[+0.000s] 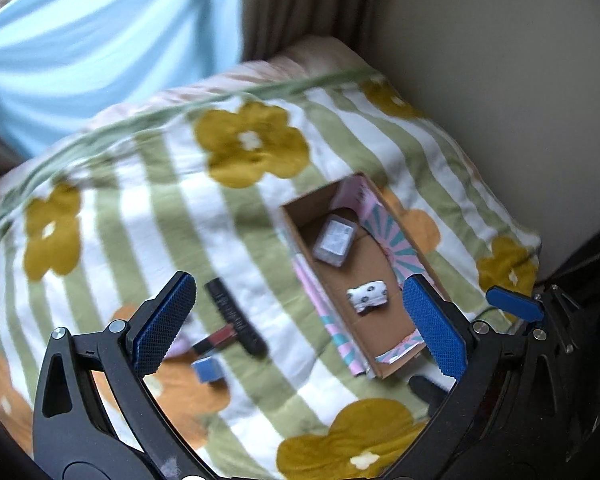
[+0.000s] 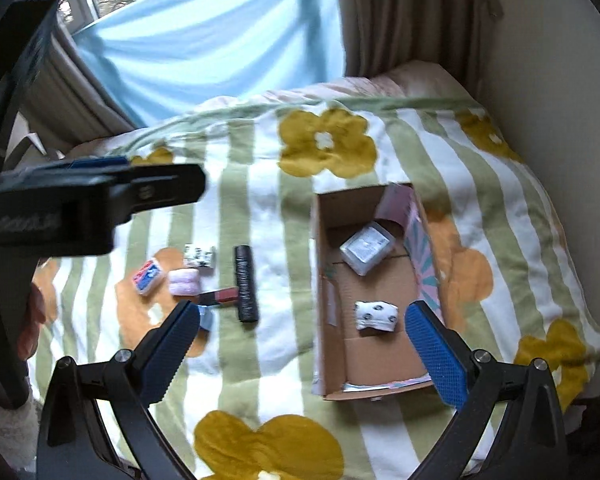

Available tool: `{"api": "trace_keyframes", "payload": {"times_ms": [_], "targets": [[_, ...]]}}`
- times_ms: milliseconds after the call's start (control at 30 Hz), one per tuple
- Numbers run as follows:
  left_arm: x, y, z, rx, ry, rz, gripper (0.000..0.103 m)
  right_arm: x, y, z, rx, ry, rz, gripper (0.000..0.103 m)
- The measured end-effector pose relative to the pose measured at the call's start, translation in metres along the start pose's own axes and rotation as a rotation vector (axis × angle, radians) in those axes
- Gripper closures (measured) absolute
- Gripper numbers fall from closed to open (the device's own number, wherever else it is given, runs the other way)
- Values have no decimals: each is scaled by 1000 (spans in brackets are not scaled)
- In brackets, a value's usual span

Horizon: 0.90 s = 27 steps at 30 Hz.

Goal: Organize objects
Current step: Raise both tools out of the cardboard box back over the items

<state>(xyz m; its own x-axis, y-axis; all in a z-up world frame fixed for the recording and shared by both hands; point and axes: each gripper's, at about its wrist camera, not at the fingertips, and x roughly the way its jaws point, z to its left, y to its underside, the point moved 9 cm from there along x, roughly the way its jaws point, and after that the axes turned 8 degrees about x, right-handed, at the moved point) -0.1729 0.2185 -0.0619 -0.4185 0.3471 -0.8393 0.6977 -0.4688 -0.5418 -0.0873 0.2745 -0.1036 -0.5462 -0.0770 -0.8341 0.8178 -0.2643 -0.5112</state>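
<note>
While both of my jaws hang wide open and empty above the bed, the open brown cardboard box (image 2: pixel 380 344) with pink and teal printed flaps lies on the right side of the blanket, its long side running from near to far. Inside it, toward the far end, sits a clear plastic container (image 2: pixel 366 249) with a white label, tilted against the floor of the box. Nearer to me in the same box lies a small white cloth bundle with dark spots (image 2: pixel 377 315), well apart from the container.

Left of the box, loose on the blanket, a black rectangular stick-shaped case (image 2: pixel 246 284) lies lengthwise from near to far. A reddish tube (image 2: pixel 219 296) touches its left side near the close end. Farther left come a pale pink soft roll (image 2: pixel 184 282), a small black-and-white patterned packet (image 2: pixel 199 256) just beyond it, and a little red, white and blue packet (image 2: pixel 148 276) at the far left of the group. A small blue block (image 1: pixel 207 370) lies nearest to me, partly behind my finger in the right view.

My right gripper (image 2: pixel 300 356) spreads its blue pads over the gap between the loose items and the box. My left gripper (image 1: pixel 300 328) does the same from a lower angle, and its black body crosses the upper left of the right view.

Everything rests on a green-and-white striped blanket with mustard and orange flowers (image 2: pixel 268 208). Beyond it hang a light blue cloth (image 2: pixel 220 48) and brown curtains (image 2: pixel 412 12).
</note>
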Motion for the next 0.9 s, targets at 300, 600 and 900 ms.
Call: {"api": "trace_keyframes", "payload": {"times_ms": [300,600,900], "targets": [[-76,75,70,-178,-125,-54,0,-23,-2,61,-104,-47,-23,1],[-132,157,123,-270,-298,-84,0,-27,9,100,-155,-55,-51,1],[-145,202,159,-374,-301,-88,0,-20,16,116,-125,-90,-33,1]]}}
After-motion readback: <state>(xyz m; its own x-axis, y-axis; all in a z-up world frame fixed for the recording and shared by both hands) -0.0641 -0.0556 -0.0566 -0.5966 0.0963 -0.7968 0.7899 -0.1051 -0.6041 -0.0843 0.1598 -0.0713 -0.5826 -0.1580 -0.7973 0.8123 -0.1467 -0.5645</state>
